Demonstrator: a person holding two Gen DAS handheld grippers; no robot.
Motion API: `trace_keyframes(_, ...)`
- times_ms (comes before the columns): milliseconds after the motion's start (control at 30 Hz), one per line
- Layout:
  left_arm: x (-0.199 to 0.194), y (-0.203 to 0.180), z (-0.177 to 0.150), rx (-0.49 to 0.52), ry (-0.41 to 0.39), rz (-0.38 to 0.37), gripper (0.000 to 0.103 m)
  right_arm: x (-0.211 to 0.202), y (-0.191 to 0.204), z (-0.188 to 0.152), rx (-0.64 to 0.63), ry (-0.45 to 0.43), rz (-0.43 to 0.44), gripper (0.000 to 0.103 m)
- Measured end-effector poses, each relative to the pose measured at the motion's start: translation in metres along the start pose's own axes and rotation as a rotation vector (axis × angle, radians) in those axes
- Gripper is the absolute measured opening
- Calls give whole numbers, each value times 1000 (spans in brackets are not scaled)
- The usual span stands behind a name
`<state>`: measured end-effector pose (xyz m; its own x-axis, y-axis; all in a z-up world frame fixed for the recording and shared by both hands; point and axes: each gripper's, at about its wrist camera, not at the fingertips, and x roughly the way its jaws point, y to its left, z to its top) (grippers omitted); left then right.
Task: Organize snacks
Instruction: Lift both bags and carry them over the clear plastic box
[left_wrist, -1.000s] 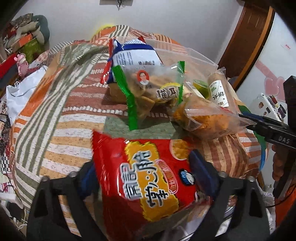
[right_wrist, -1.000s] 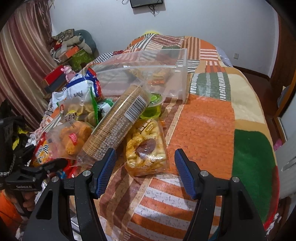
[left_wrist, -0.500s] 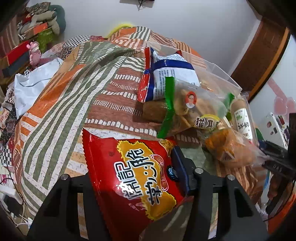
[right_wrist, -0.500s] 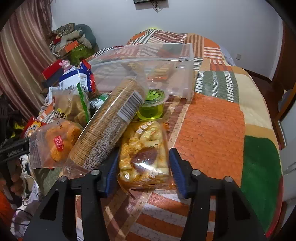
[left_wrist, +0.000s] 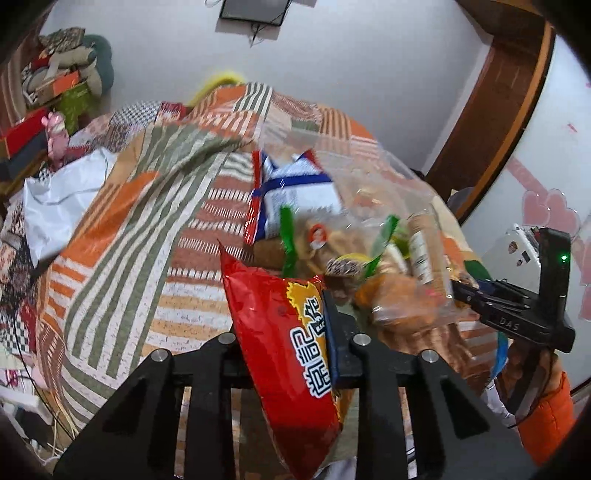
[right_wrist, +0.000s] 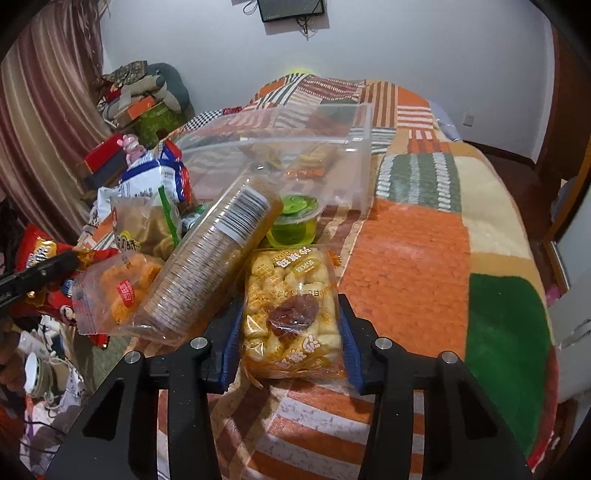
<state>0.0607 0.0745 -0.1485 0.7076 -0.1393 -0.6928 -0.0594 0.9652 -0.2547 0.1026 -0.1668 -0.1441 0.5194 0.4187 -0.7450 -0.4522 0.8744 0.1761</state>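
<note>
My left gripper (left_wrist: 288, 332) is shut on a red chip bag (left_wrist: 284, 332) and holds it upright above the bed. My right gripper (right_wrist: 290, 332) is closed around a yellow puffed-snack bag (right_wrist: 290, 310) lying on the quilt; the jaws touch both sides. A clear plastic bin (right_wrist: 295, 155) stands behind the snack pile. The pile holds a long biscuit sleeve (right_wrist: 210, 266), an orange snack bag (right_wrist: 118, 291), a green jelly cup (right_wrist: 295, 221), a green-edged cracker bag (right_wrist: 144, 229) and a blue-white bag (right_wrist: 155, 181).
The patchwork quilt (right_wrist: 424, 258) covers the bed. Boxes and clothes are stacked at the left wall (right_wrist: 140, 99). A wooden door frame (left_wrist: 498, 110) stands at the right. Clutter lies on the floor at the left (right_wrist: 40, 369).
My left gripper has closed on the red chip bag and lifted it, turning it on edge. My right gripper has moved forward around the yellow snack bag and closed on it.
</note>
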Motion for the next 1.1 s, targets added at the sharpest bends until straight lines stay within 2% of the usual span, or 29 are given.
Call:
trace_keyframes(367, -23, -18, 42, 67, -115, -8, 26, -36, -4, 27, 15, -137, -6, 42)
trace_keyframes(733, -22, -29, 96, 98, -217, -21, 24, -41, 4, 60, -6, -211, 2, 42)
trace_keyframes(1100, 12, -37, 139, 108, -229, -34, 24, -35, 3, 92, -13, -254, 13, 42)
